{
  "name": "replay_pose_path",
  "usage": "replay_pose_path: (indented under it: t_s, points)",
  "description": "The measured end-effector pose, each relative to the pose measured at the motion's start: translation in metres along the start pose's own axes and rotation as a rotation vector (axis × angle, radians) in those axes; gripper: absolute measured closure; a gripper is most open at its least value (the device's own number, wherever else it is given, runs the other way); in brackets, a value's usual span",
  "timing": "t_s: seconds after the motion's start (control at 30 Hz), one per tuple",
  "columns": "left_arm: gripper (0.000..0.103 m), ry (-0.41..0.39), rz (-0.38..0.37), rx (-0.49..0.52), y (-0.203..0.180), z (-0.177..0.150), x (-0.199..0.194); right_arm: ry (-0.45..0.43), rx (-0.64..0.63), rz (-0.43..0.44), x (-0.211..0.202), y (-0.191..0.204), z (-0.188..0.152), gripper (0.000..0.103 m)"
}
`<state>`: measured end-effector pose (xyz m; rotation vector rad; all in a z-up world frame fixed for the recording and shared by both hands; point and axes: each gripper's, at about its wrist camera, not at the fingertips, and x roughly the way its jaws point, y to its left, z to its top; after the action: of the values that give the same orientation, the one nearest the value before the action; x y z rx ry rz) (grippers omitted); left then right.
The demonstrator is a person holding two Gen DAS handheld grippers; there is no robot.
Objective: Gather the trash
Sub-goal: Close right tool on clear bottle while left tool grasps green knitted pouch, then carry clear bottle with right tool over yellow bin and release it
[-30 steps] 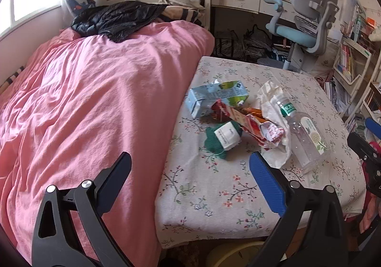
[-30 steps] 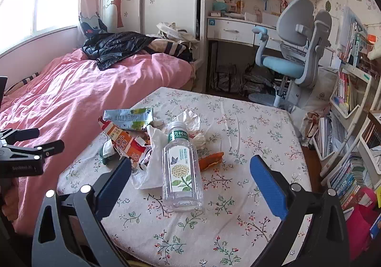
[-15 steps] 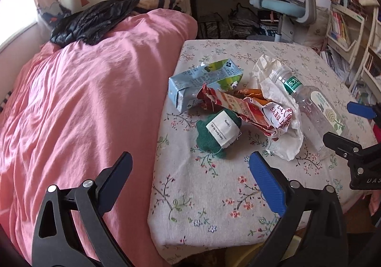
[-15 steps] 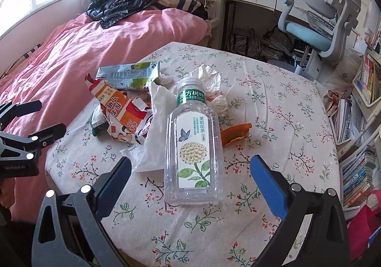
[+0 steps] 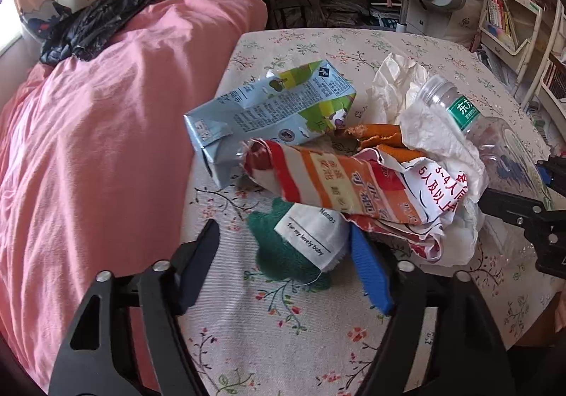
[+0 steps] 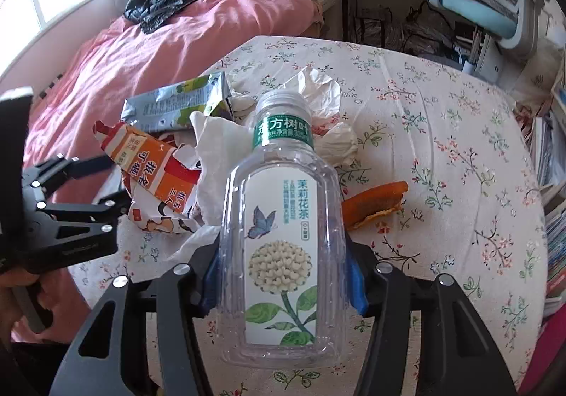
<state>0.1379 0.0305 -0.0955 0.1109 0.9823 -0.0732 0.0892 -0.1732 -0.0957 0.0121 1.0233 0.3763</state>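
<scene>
A heap of trash lies on the floral table: a blue-green drink carton, a torn orange-red wrapper, crumpled white tissue, orange peel and a green cloth with a white label. My right gripper is shut on the clear plastic bottle, pads on both its sides. My left gripper is open around the green cloth, apart from it on the left side.
A bed with a pink duvet and a black bag borders the table on the left. A blue-grey desk chair, a desk and bookshelves stand beyond the table.
Both grippers moved forward and down to the heap. The right gripper closed on the bottle. The left gripper's jaws narrowed around the green cloth.
</scene>
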Motion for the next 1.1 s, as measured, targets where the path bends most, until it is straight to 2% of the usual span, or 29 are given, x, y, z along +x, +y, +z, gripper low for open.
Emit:
replay_pose_path:
  t_s: [0.03,0.13,0.27,0.3,0.43,0.57,0.73,0.87,0.93,0.97,1.1]
  points:
    - [0.055,0.015,-0.008,-0.005,0.0,0.0,0.003,-0.002,0.038,0.035,-0.001,-0.006,-0.001,0.048]
    - [0.061,0.016,-0.019,0.001,-0.001,-0.001,0.0,-0.015,0.176,0.162,-0.008,-0.026,-0.003,0.048]
    - [0.062,0.038,-0.058,-0.03,0.006,-0.007,-0.009,-0.058,0.29,0.271,-0.022,-0.038,-0.007,0.048]
    - [0.062,0.048,-0.067,-0.036,0.006,-0.009,-0.01,-0.063,0.304,0.273,-0.026,-0.04,-0.007,0.048]
    - [0.062,0.08,-0.081,-0.042,0.007,-0.021,-0.016,-0.017,0.279,0.181,-0.026,-0.038,-0.011,0.047]
    - [0.061,0.086,-0.079,-0.031,0.003,-0.028,-0.022,0.05,0.214,0.13,-0.017,-0.033,-0.019,0.043]
    - [0.062,0.087,-0.099,-0.046,0.005,-0.035,-0.028,0.059,0.162,0.092,-0.021,-0.028,-0.019,0.041]
    - [0.062,0.095,-0.126,-0.071,0.011,-0.041,-0.033,0.072,0.102,0.038,-0.022,-0.023,-0.022,0.034]
    - [0.063,0.099,-0.133,-0.081,0.015,-0.045,-0.036,0.074,0.074,0.012,-0.024,-0.024,-0.023,0.037]
    - [0.063,0.1,-0.139,-0.088,0.016,-0.046,-0.037,0.067,0.067,0.014,-0.025,-0.024,-0.024,0.046]
    - [0.064,0.09,-0.174,-0.137,0.026,-0.051,-0.047,0.025,0.14,0.06,-0.034,-0.035,-0.026,0.048]
